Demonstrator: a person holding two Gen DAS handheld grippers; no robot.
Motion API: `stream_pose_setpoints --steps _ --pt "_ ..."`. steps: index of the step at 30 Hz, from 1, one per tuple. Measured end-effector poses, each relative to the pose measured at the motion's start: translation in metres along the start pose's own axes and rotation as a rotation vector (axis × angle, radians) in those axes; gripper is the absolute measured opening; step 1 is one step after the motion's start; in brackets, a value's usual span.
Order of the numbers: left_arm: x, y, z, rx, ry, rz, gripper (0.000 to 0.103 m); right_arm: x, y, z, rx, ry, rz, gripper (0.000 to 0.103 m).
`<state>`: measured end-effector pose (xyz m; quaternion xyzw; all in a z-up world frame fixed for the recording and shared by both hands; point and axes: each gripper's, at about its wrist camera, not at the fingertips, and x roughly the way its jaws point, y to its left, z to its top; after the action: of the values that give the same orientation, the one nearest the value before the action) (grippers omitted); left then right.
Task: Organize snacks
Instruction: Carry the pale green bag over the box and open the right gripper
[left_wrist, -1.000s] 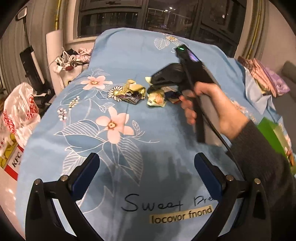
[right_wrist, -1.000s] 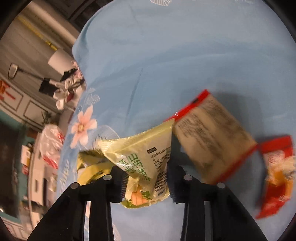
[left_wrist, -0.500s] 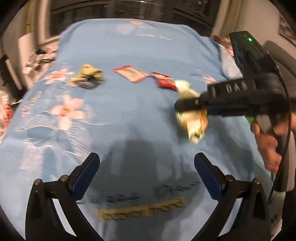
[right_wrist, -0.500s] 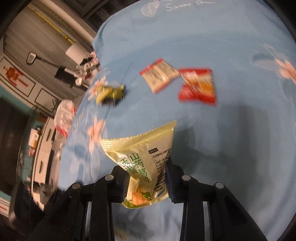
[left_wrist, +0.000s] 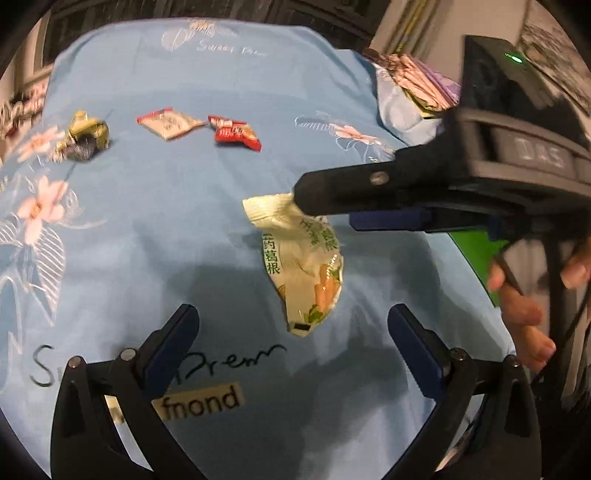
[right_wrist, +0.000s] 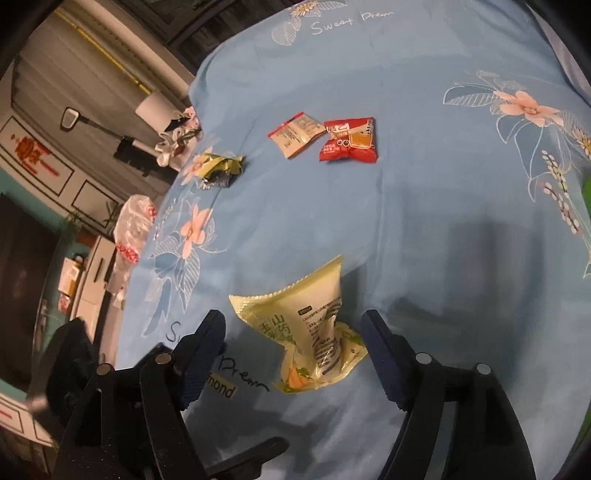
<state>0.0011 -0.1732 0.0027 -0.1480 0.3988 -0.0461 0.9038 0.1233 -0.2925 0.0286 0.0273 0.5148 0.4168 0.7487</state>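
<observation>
A pale yellow-green snack packet (right_wrist: 306, 328) lies crumpled on the blue floral cloth (right_wrist: 424, 221), between the fingers of my right gripper (right_wrist: 291, 325). Its jaws are opening and the pads stand clear of the packet on both sides. In the left wrist view the same packet (left_wrist: 303, 266) sits under the right gripper's tip (left_wrist: 306, 192). My left gripper (left_wrist: 291, 314) hangs open and empty just in front of it. Farther back lie a red packet (right_wrist: 349, 142), a beige red-edged packet (right_wrist: 295, 134) and crumpled gold-green wrappers (right_wrist: 219, 168).
A green box (left_wrist: 476, 251) sits at the cloth's right edge behind the right gripper, held by a hand (left_wrist: 524, 314). Folded patterned fabrics (left_wrist: 417, 81) lie at the far right. Off the left edge are a plastic bag (right_wrist: 133, 221) and floor clutter.
My right gripper carried the yellow-green packet away from the far snacks toward the near edge, then opened and let it go. The left gripper swung right toward it.
</observation>
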Motion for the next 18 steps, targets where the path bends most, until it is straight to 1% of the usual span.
stream_pose_setpoints --steps 2,4,6,8,10,12,13,15,16,17,18 --pt "0.009 -0.001 0.004 -0.024 0.0 -0.018 0.102 0.003 -0.005 0.003 0.026 0.001 0.008 0.077" --pt "0.017 -0.002 0.005 -0.027 0.008 -0.03 0.102 0.005 -0.011 0.005 0.046 -0.001 0.025 0.077" --pt "0.022 -0.006 0.006 -0.004 0.007 -0.015 0.102 0.01 -0.016 0.007 0.063 0.009 0.02 0.077" --pt "0.024 -0.011 0.006 0.038 0.015 -0.007 0.101 0.015 -0.016 0.009 0.055 0.019 0.032 0.077" --pt "0.022 -0.011 0.006 0.045 0.014 -0.006 0.095 0.016 -0.015 0.01 0.043 0.023 0.057 0.077" --pt "0.02 -0.009 0.007 0.037 0.011 -0.013 0.083 0.014 -0.013 0.011 0.025 0.019 0.057 0.076" --pt "0.021 -0.007 0.007 0.033 0.012 -0.017 0.081 0.012 -0.011 0.011 0.012 0.014 0.055 0.076" --pt "0.021 -0.004 0.008 0.027 0.019 -0.022 0.073 0.01 -0.01 0.011 -0.004 0.014 0.062 0.076" --pt "0.022 -0.003 0.008 0.027 0.023 -0.022 0.072 0.01 -0.008 0.01 -0.017 0.022 0.069 0.076" --pt "0.022 -0.003 0.009 0.024 0.023 -0.029 0.069 0.011 -0.008 0.01 -0.026 0.027 0.072 0.076" --pt "0.022 -0.003 0.009 0.018 0.024 -0.04 0.062 0.011 -0.007 0.009 -0.036 0.031 0.072 0.076"
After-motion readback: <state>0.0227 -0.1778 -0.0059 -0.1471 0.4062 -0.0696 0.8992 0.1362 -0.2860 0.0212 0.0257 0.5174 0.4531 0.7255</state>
